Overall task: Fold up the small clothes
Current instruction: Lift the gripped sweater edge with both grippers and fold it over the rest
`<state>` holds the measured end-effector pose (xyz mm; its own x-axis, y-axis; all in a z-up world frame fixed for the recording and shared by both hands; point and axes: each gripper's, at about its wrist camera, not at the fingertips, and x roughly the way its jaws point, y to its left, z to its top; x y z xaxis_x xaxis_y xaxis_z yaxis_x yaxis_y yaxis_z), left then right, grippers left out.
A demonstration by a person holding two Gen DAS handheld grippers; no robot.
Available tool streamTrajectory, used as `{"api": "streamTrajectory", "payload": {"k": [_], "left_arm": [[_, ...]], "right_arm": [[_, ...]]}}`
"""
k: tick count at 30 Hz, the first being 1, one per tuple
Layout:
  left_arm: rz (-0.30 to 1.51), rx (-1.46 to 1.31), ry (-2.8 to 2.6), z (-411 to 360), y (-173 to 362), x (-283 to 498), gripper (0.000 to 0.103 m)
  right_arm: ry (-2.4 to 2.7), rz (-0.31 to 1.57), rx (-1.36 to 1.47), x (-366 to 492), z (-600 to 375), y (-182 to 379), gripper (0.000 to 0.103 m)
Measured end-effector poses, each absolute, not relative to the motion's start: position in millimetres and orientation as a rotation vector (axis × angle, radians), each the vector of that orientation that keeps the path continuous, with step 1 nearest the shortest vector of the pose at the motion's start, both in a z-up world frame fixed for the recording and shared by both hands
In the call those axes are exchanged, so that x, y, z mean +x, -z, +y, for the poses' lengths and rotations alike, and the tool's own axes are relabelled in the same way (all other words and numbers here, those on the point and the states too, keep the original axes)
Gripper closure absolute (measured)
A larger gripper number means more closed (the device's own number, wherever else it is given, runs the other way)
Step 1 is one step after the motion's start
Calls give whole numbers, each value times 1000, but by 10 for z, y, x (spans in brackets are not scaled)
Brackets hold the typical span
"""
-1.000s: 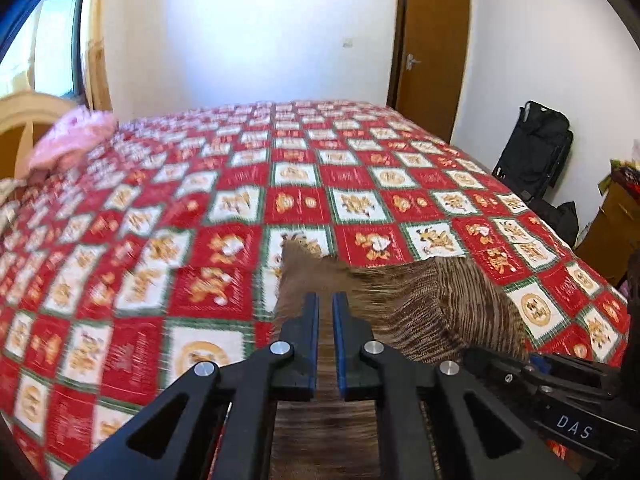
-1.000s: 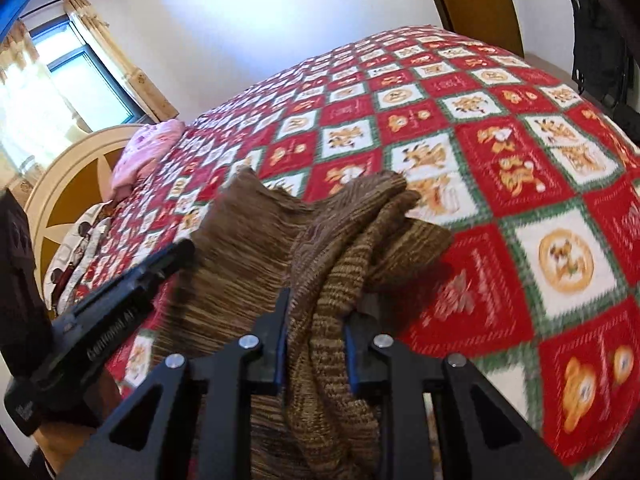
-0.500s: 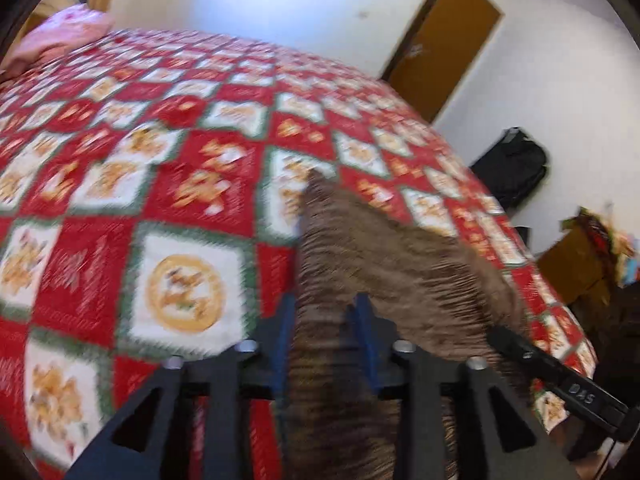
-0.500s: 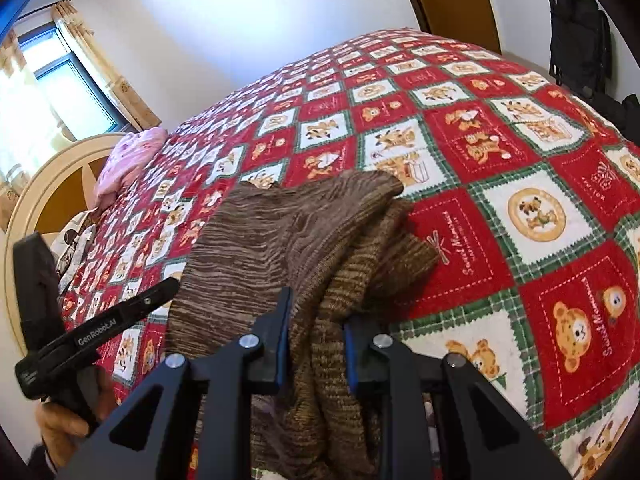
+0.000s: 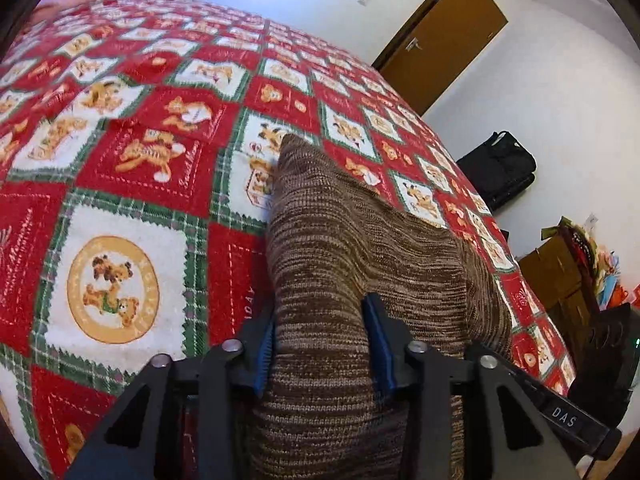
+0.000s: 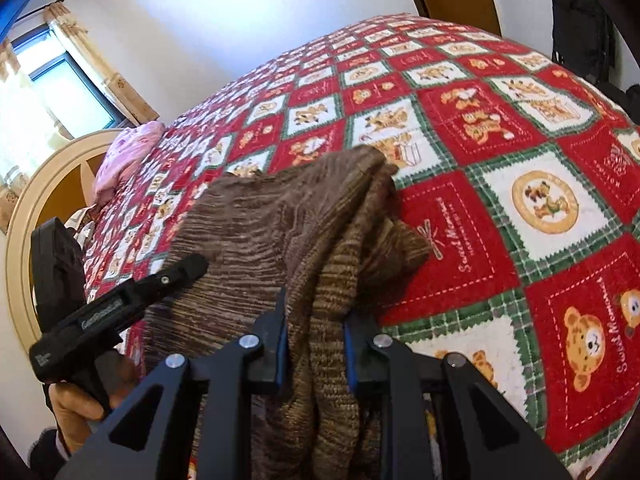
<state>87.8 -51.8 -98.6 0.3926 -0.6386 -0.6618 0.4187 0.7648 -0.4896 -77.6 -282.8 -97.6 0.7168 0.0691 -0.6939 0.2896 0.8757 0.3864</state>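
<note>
Spread across the bed is a red, white and green patchwork quilt [image 5: 132,184] printed with teddy bears, and on it, toward the near edge, a brown striped knitted sweater [image 5: 344,248] is laid out, one corner reaching onto a white square. White walls, a brown door [image 5: 444,32] and a black bag [image 5: 500,164] are seen beyond the bed, with a pink pillow [image 6: 128,156] near the rounded headboard [image 6: 36,188] and a curtained window [image 6: 36,96]. The left gripper [image 5: 322,346] is set over the near part of the sweater, a raised fold of knit filling the gap between its 2 blue-padded fingers [image 5: 266,344]; the jaws have just been closing, and the pads are seen against the fabric. The right gripper [image 6: 316,346] is clamped on a bunched ridge of the same sweater, thick folds squeezed between its pads. A hand [image 6: 80,404] is glimpsed on the left tool's handle.
</note>
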Motion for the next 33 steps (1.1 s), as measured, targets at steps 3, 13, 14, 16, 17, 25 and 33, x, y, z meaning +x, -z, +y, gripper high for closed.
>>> {"api": "streamTrajectory", "payload": {"k": [3, 13, 14, 16, 17, 25, 33], "left_arm": [[908, -228, 670, -524, 914, 793, 73], [684, -150, 698, -500, 293, 288, 74], [674, -157, 710, -476, 232, 247, 74], [652, -163, 730, -441, 114, 149, 74], [643, -167, 743, -432, 60, 102, 74], [589, -123, 849, -596, -226, -304, 74], [594, -88, 946, -933, -326, -648, 74]], "right_arm": [[141, 765, 474, -774, -2789, 937, 79], [222, 646, 252, -1067, -2355, 440, 79], [227, 625, 238, -1137, -2312, 365, 79], [235, 590, 221, -1277, -2235, 227, 79], [238, 578, 218, -1320, -2212, 176, 79], [290, 489, 213, -1886, -2130, -156, 79], [357, 452, 223, -2365, -2261, -277, 79]]}}
